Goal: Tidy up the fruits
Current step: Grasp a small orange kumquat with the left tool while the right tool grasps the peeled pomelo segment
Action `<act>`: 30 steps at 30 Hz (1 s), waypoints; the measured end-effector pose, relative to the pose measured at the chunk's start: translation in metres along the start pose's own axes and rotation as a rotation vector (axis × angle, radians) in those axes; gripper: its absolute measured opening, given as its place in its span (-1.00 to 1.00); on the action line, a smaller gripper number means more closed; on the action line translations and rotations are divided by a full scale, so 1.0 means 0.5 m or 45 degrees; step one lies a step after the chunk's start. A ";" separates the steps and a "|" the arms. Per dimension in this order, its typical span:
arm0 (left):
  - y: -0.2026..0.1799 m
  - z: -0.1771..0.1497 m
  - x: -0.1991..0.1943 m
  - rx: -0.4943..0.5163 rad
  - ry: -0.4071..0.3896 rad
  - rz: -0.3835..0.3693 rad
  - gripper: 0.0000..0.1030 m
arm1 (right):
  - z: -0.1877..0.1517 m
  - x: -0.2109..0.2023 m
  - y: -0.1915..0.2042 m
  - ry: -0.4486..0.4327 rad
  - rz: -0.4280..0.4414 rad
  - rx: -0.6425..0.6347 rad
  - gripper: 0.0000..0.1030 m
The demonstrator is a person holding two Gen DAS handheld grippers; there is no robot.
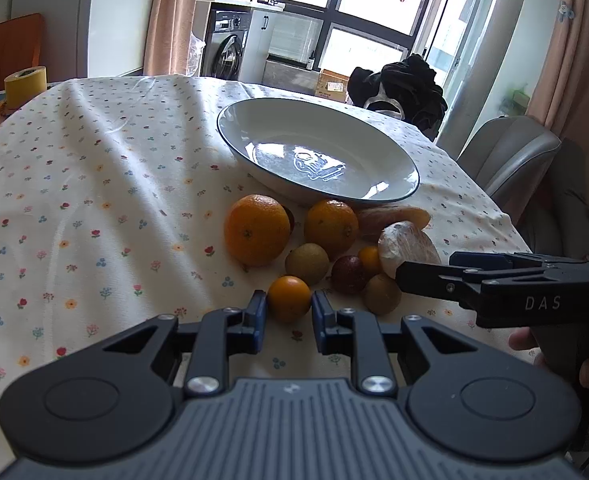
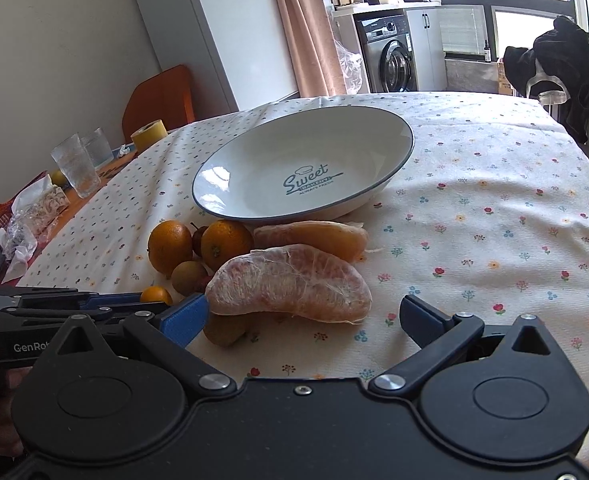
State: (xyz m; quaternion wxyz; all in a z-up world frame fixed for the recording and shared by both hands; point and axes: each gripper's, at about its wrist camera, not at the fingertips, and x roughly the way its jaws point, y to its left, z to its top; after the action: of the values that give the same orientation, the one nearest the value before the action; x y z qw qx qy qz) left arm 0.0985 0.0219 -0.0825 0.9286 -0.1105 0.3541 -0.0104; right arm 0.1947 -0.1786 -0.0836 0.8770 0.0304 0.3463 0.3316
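Note:
A white plate with a blue rim (image 1: 374,152) (image 2: 374,120) stands empty on the flowered tablecloth. In front of it lie two oranges (image 1: 256,230) (image 1: 330,226), two pomelo segments (image 2: 290,284) (image 2: 310,236), brown kiwis (image 1: 306,263), a dark passion fruit (image 1: 348,274) and small kumquats. My left gripper (image 1: 288,316) is open, its fingers either side of a small kumquat (image 1: 289,298). My right gripper (image 2: 302,316) is open wide just before the near pomelo segment; it also shows in the left wrist view (image 1: 426,274).
Two glasses (image 2: 76,164), a yellow tape roll (image 2: 148,134) and wrappers stand at the table's left end. A grey chair (image 1: 510,152) is at the right side, and a chair with dark clothes (image 2: 558,76) is at the far end.

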 end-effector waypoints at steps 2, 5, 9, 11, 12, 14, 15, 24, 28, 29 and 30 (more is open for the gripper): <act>0.001 0.001 -0.001 0.001 -0.003 0.001 -0.56 | 0.004 0.007 0.000 0.003 0.004 0.005 1.00; 0.006 0.002 -0.004 -0.010 -0.011 0.008 -0.56 | 0.007 0.011 0.005 0.009 0.005 0.002 1.00; 0.011 0.001 -0.007 -0.016 -0.017 0.013 -0.56 | 0.009 0.020 0.019 0.014 0.010 -0.017 1.00; 0.012 0.000 -0.008 -0.017 -0.018 0.013 -0.56 | 0.009 0.023 0.023 0.009 -0.006 -0.022 1.00; 0.012 0.001 -0.009 -0.017 -0.019 0.013 -0.56 | 0.008 0.023 0.023 0.005 -0.007 -0.019 1.00; 0.013 0.000 -0.011 -0.021 -0.022 0.012 -0.56 | 0.009 0.023 0.020 -0.002 0.000 -0.007 1.00; 0.014 0.000 -0.013 -0.023 -0.024 0.010 -0.56 | 0.010 0.024 0.018 -0.004 0.007 -0.005 1.00; 0.010 -0.001 -0.024 -0.025 -0.047 0.013 -0.56 | 0.003 0.022 0.017 -0.026 0.000 -0.074 0.76; 0.005 0.002 -0.027 -0.020 -0.048 0.026 -0.56 | 0.004 0.015 0.020 -0.019 0.035 -0.065 0.73; 0.003 0.004 -0.029 -0.015 -0.052 0.031 -0.56 | 0.003 0.013 0.022 -0.019 0.047 -0.069 0.73; 0.002 0.006 -0.031 -0.014 -0.056 0.032 -0.56 | 0.003 0.010 0.025 -0.022 0.058 -0.073 0.73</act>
State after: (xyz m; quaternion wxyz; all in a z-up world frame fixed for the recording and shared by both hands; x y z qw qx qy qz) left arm 0.0887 0.0250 -0.0704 0.9356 -0.1112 0.3350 0.0056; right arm 0.1915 -0.1656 -0.0822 0.8728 0.0159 0.3281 0.3610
